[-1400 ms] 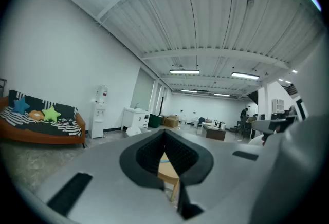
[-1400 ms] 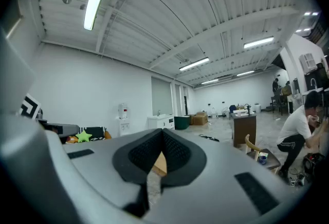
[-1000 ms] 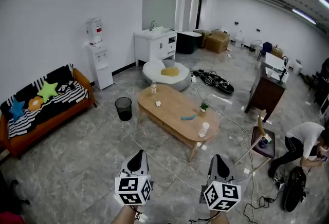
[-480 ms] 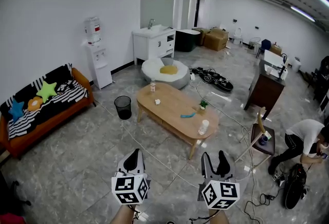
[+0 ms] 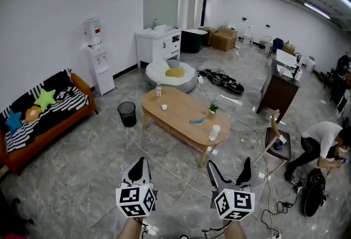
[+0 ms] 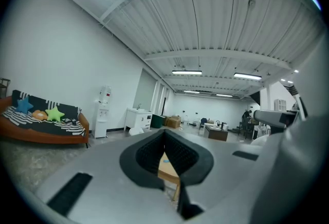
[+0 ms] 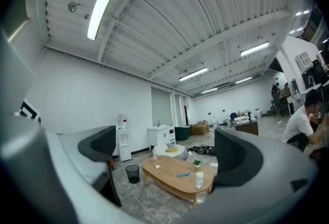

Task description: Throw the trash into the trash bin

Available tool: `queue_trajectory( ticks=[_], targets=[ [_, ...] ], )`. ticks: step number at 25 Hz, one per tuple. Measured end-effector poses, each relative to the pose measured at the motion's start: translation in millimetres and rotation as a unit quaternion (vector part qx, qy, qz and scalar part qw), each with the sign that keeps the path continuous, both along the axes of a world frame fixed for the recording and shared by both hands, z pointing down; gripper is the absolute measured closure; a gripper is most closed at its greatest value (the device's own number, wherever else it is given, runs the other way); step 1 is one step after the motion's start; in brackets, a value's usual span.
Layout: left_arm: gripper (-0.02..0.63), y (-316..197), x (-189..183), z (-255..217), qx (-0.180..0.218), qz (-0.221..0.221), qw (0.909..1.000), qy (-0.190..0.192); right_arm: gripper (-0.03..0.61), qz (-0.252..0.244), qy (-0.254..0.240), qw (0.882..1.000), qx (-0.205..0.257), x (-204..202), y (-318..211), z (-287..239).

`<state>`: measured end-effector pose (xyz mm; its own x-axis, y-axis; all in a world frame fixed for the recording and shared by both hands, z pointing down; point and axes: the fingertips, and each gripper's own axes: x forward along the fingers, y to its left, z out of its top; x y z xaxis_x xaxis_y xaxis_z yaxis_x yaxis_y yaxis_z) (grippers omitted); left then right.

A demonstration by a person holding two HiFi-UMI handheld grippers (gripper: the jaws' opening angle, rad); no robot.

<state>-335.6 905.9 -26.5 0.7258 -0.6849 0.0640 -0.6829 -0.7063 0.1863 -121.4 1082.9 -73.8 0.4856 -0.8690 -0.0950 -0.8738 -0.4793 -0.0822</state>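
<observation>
A black mesh trash bin stands on the floor left of the oval wooden coffee table. On the table are a crumpled white paper, a bottle, a blue item, a white cup and a small plant. Both grippers are held well short of the table. My left gripper is shut and empty. My right gripper is open; its jaws have just been opening, with nothing between them. The right gripper view frames the bin and the table between its fingers.
An orange sofa with cushions lines the left wall, with a water dispenser and a white sink cabinet beyond. A beanbag lies behind the table. Cables cross the floor. At right are a chair and a crouching person.
The right gripper's jaws went from shut to wide open. Both grippers stayed in about the same place at the bottom of the head view.
</observation>
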Motion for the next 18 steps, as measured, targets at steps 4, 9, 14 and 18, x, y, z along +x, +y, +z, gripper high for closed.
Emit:
queue_trajectory(
  ticks=[4, 9, 14, 18],
  targets=[
    [0.623, -6.6, -9.4, -0.1, -0.002, 0.000, 1.0000, 0.001, -0.009, 0.005, -0.004, 1.000, -0.002, -6.4, -2.6, -0.3],
    [0.623, -21.6, -24.5, 3.6, -0.005, -0.002, 1.0000, 0.002, -0.009, 0.010, -0.006, 1.000, -0.006, -15.7, -10.8, 4.9],
    [0.623, -38.1, -39.5, 11.8, -0.011, -0.013, 0.9998, -0.001, -0.008, 0.014, -0.014, 1.000, -0.017, -20.6, -19.9, 15.5],
    [0.623, -53.0, -41.0, 21.3, -0.015, -0.014, 0.9997, -0.014, -0.002, 0.010, -0.023, 0.999, -0.028, -16.6, -37.5, 25.7]
  ],
)
